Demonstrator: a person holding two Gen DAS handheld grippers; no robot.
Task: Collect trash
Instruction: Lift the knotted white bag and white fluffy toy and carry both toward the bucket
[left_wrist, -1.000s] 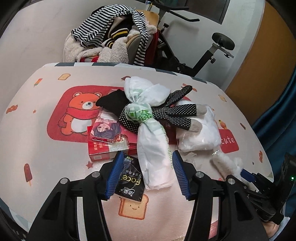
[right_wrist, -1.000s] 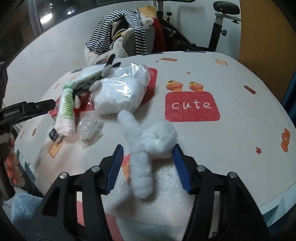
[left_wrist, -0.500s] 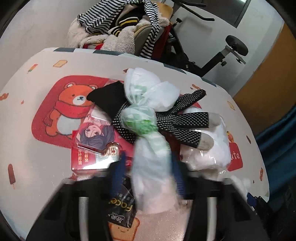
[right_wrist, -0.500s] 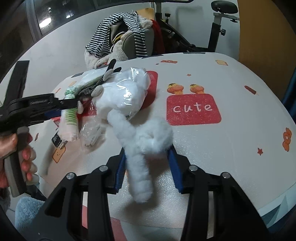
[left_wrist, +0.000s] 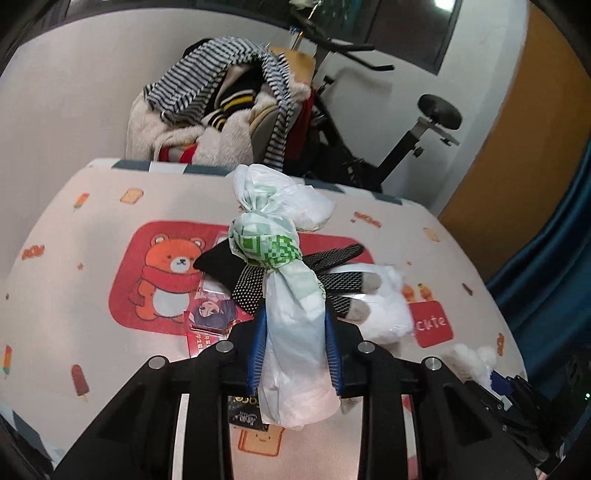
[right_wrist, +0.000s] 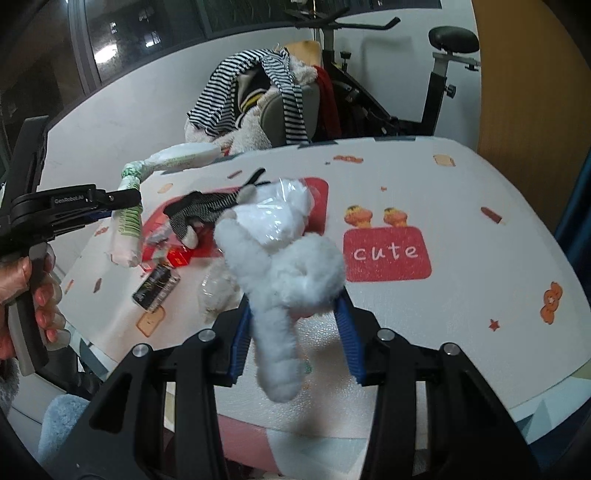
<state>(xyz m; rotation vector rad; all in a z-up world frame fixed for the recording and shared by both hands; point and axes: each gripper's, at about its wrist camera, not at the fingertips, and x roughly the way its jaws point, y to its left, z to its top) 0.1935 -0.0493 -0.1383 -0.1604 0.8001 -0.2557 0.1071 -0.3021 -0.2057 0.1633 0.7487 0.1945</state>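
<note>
The left gripper (left_wrist: 295, 345) fills the lower middle of its own view, blue pads pressed on a knotted plastic bag (left_wrist: 288, 295) – its jaws have just been closing. In the right wrist view it reaches in from the left edge, a hand (right_wrist: 22, 295) wrapped round its handle. The right gripper (right_wrist: 295, 332), bottom centre, clamps a white fluffy wad (right_wrist: 291, 273) – both tilted downward.
</note>
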